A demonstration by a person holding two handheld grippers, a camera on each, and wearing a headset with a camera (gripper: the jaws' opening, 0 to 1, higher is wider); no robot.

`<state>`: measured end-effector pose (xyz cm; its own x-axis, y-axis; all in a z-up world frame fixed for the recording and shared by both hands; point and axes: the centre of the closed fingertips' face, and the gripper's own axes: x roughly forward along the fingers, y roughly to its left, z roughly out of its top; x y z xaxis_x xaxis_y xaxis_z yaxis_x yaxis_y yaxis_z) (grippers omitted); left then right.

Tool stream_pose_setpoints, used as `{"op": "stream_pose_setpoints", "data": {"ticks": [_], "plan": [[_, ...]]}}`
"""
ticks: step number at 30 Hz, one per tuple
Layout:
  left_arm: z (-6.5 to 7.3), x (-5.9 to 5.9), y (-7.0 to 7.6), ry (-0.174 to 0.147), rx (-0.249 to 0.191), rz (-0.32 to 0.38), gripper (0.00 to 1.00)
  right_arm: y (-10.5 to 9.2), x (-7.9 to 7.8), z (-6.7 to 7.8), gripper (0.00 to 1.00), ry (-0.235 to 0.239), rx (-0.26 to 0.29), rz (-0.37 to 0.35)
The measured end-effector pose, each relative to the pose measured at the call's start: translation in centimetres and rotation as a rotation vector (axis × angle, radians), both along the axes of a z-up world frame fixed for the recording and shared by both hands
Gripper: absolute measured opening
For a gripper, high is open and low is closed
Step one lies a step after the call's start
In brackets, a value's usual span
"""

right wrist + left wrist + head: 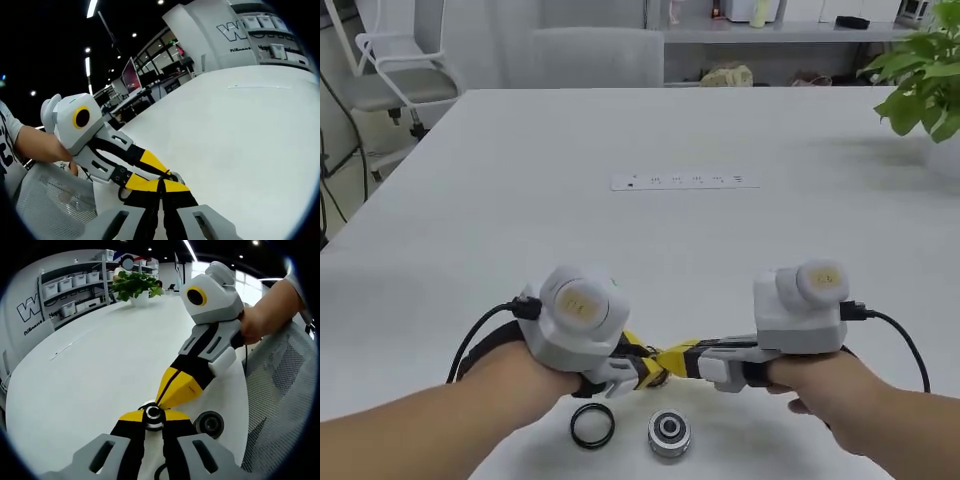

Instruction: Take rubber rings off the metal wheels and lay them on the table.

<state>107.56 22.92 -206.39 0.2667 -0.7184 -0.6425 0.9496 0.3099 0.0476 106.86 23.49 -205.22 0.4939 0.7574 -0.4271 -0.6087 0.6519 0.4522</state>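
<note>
Low over the table's near edge, both grippers meet tip to tip. My left gripper is shut on a small metal wheel, which sits between its yellow fingertips. My right gripper comes in from the opposite side, its jaws shut at that wheel's rim. Whether a rubber ring sits on this wheel is hidden by the jaws. A loose black rubber ring lies flat on the table below my left hand. Just right of it stands a second metal wheel.
The white table stretches far ahead, with a white strip of small marks at its middle. A green plant stands at the far right corner. A mesh chair is close behind the near edge.
</note>
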Motion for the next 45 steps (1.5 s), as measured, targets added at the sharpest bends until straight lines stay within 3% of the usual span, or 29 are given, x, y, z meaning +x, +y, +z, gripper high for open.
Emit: {"op": "stream_pose_setpoints", "data": {"ticks": [9,15,22,28,37,40,45], "plan": [[0.0,-0.1,0.0,-0.005,-0.007,-0.005,0.07,-0.2,0.1,-0.2,0.00,-0.006,-0.014,-0.003],[0.1,-0.3,0.0,-0.050,0.020,-0.060,0.07,-0.4,0.2,-0.1,0.00,-0.006,-0.011,-0.007],[0.6,-0.5,0.5,-0.032,0.019,-0.075,0.15,-0.4,0.3,0.3,0.00,-0.008,0.009,-0.009],[1.5,-0.9,1.0,-0.028,-0.007,-0.080,0.19,-0.4,0.3,0.7,0.00,-0.011,0.027,-0.007],[3.6,-1.6,1.8,-0.026,-0.061,-0.077,0.28,-0.1,0.2,1.7,0.00,-0.019,0.063,-0.002],[4.9,-1.7,2.3,-0.030,-0.095,-0.065,0.33,0.0,0.1,2.1,0.00,-0.023,0.071,0.001],[5.8,-2.3,3.0,-0.032,-0.111,-0.061,0.36,0.3,-0.2,2.7,0.00,-0.025,0.090,0.014]]}}
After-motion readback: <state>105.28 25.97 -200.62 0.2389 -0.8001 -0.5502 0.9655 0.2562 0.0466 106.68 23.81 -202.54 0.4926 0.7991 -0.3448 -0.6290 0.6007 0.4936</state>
